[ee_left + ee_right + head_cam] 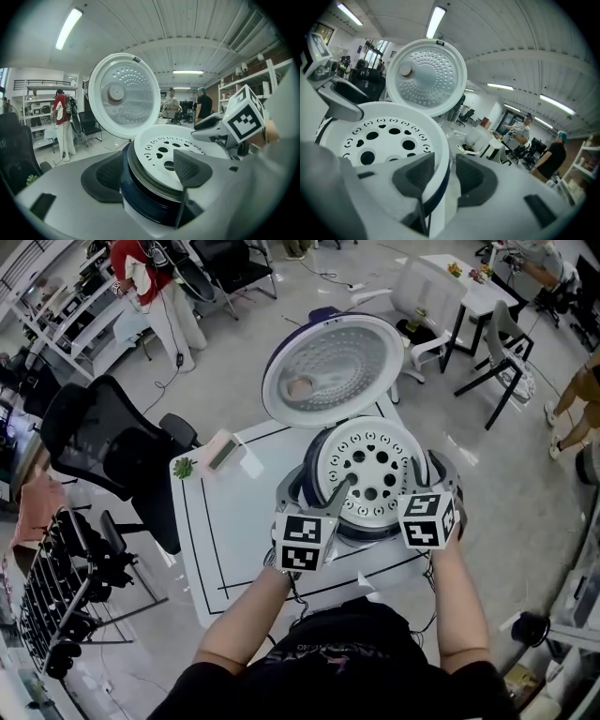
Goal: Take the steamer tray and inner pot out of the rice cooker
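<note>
Straddling the cooker's near edge, the left gripper (147, 173) has its jaws spread wide. The outer pad lies beside the dark blue wall of the rice cooker (145, 201) and the inner one reaches over the perforated face of the steamer tray (164, 147). Neither looks pressed home, so it holds nothing. Between those jaws, under the tray's lip, runs a grey metal band that I take for the inner pot (140, 174). The right gripper (444, 176) is narrower, about half open, with the tray's upright rim between its jaws. Its inner pad is close against the white wall and its outer pad stands a sliver clear, so there is no grip there either.

The tray sits in the cooker's mouth, on the pot, reaching from between each pair of jaws out beyond them. It looks like thin moulded plastic: light, fairly stiff, smooth enough to slip, and likely to tip if raised from one side only. Its rim is the obvious hold, taken at opposite sides, where the grippers stand. The pot would be heavier, rigid metal, with only a thin lip to pinch.

Beyond the jaws the lid (333, 369) stands open. The pot's wall and anything inside it are covered by the tray. The cooker's near side is hidden behind the grippers in the head view. I cannot make out whether the left inner pad touches the tray's face.
</note>
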### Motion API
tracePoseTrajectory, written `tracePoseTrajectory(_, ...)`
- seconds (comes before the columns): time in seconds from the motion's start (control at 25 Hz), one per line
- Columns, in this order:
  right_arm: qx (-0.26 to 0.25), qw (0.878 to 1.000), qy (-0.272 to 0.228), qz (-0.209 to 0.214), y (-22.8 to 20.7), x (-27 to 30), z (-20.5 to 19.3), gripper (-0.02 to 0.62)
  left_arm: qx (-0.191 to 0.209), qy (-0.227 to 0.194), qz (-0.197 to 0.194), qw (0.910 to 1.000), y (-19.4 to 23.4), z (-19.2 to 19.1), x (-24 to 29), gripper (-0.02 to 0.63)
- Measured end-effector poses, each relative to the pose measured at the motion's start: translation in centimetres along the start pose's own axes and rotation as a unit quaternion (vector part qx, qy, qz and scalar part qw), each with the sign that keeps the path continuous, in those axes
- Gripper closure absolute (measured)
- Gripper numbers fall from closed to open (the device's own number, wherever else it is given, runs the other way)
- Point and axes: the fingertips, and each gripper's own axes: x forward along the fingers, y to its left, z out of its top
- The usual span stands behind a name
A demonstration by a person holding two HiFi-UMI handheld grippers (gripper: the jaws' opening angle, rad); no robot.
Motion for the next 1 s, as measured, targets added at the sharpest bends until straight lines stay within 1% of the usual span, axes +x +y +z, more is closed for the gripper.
tracePoseTrajectory(0.16, 0.029, 0.999, -0.017, -0.008, -0.2, -0.6, -0.1, 0.449, 0.004, -0.004, -0.003, 1.0000, -0.2, 0.3, -0.1, 0.282)
tracePoseTrajectory(0.28, 0.083, 0.996, -0.027, 0.007, -0.2, -0.5, -0.4, 0.449, 0.015, -0.007, -0.004, 0.9999, -0.4, 0.5, 0.0, 0.294)
tracePoseTrajectory(0.36, 0.115, 0.993, -0.029, 0.019, -0.4, -0.3, -0.7, 0.449, 0.019, -0.007, -0.007, 0.9998, -0.8, 0.5, 0.2, 0.322)
tracePoseTrajectory(0.44, 0.133, 0.990, -0.032, 0.029, -0.5, -0.3, -0.8, 0.449, 0.017, -0.006, -0.009, 0.9998, -1.1, 0.5, 0.5, 0.356)
tracePoseTrajectory(0.56, 0.143, 0.988, -0.040, 0.039, -0.4, -0.2, -0.7, 0.472, 0.011, -0.010, -0.003, 0.9999, -1.1, 0.8, 0.6, 0.370)
tracePoseTrajectory(0.64, 0.136, 0.989, -0.044, 0.037, -0.2, -0.3, -0.5, 0.514, 0.007, -0.013, 0.003, 0.9999, -1.0, 1.1, 0.6, 0.383)
tracePoseTrajectory(0.76, 0.144, 0.987, -0.053, 0.038, -0.2, -0.7, -0.2, 0.516, -0.002, -0.019, 0.009, 0.9998, -0.8, 1.3, 0.1, 0.409)
tracePoseTrajectory(0.88, 0.171, 0.982, -0.065, 0.042, -0.6, -1.4, 0.2, 0.526, -0.005, -0.029, 0.012, 0.9995, -0.8, 1.6, -0.6, 0.420)
tracePoseTrajectory(1.0, 0.174, 0.980, -0.086, 0.041, -1.2, -2.3, 1.4, 0.529, -0.010, -0.042, 0.018, 0.9989, -0.8, 2.4, -1.5, 0.423)
